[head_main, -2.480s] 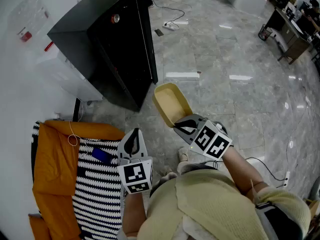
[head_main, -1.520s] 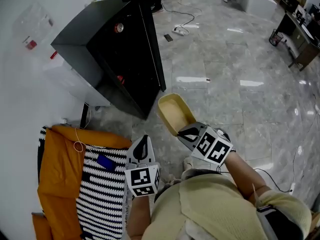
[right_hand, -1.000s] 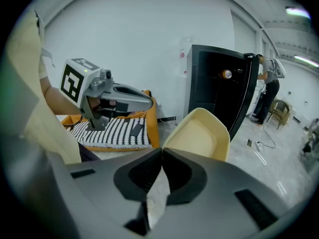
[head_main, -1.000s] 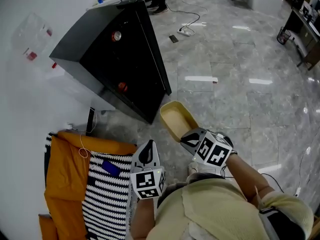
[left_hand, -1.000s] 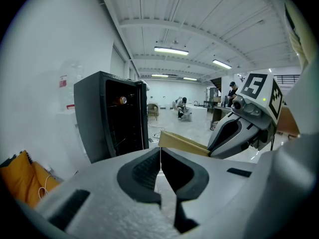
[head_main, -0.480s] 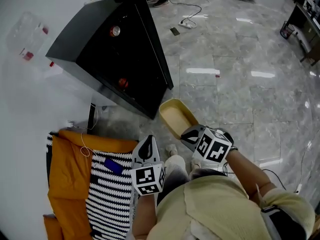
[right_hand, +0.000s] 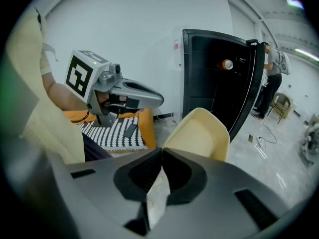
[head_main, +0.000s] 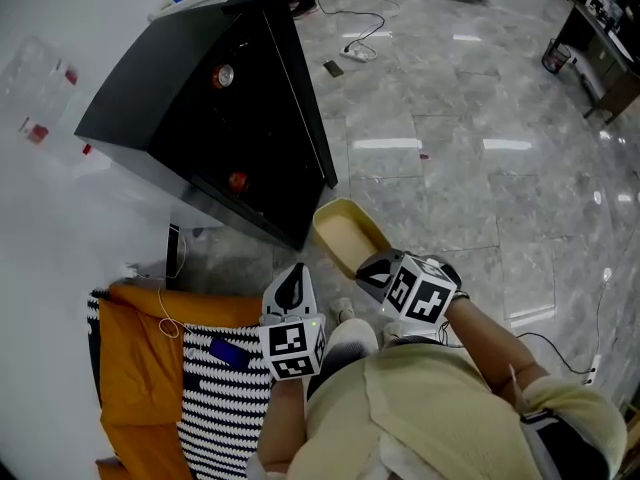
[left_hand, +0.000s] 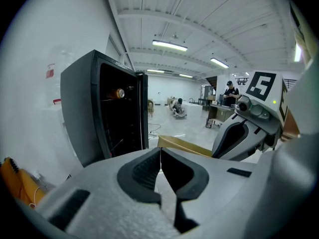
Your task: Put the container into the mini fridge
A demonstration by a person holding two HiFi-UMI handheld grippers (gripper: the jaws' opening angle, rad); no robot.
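Room: grey marble floor (head_main: 450, 168), white wall off to my left.
My right tongs (head_main: 370, 268): clamped on the rim of the yellow container (head_main: 345, 236), which juts ahead of them, tilted.
My left tongs (head_main: 289, 288): jaws pressed together, empty, just beside the right pair.
Mini fridge (head_main: 200, 98): black, door open, ahead of both tongs, apart from the container.
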